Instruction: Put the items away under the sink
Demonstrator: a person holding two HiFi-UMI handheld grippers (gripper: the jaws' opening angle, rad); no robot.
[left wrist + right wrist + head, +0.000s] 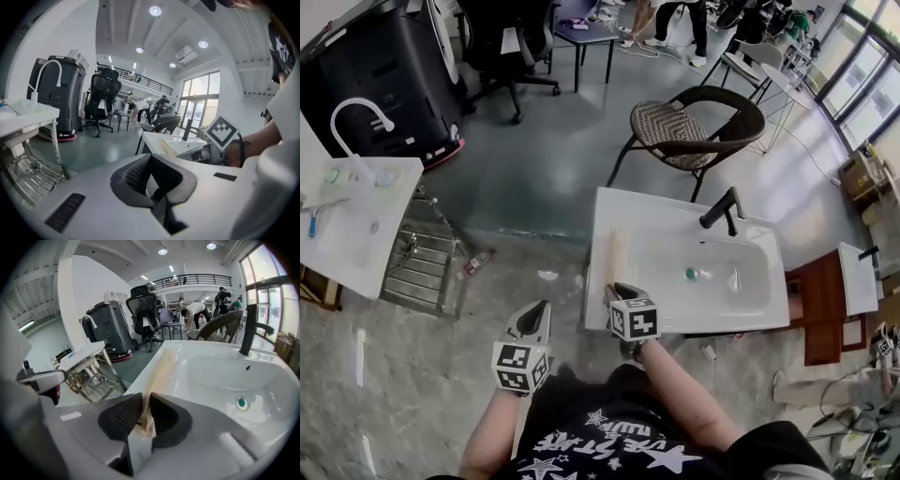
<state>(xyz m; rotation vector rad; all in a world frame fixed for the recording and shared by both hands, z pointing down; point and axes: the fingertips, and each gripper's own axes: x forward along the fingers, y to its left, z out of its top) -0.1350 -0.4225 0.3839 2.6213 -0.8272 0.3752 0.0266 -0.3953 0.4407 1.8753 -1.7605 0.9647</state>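
Closest to us is our black shirt with white stars (pixel 600 433), and both forearms reach out from it. Our left gripper (pixel 540 311) (pixel 148 158) hangs over the rough grey floor (pixel 441 375), just left of the sink's near corner. Its jaws are drawn together at the tips and we see nothing between them. Our right gripper (pixel 617 290) (pixel 142 400) sits at the near left corner of the white rectangular ceramic sink (pixel 670 214) (pixel 206 359). Its jaws are clenched on the near end of a pale tan flat strip (pixel 614 255) (pixel 165 367), with a pad pressing on each side of it. We cannot tell what the strip is made of. It lies along the sink's left rim and runs away from us towards the far edge.

In the basin we see a teal-ringed drain (pixel 690 274) (pixel 241 402), and a black angled tap (pixel 721 209) (pixel 247 329) stands on the far rim. A brown wooden cabinet (pixel 820 314) stands right of the sink.

Well to our left is a second white sink with a curved white tap (pixel 356 114), with a wire rack (pixel 417 270) below it. Beyond our sink stands a woven-seat chair with a black frame (pixel 684 127). Farther off we make out a black office chair (pixel 502 47) and a large black machine (pixel 366 80).
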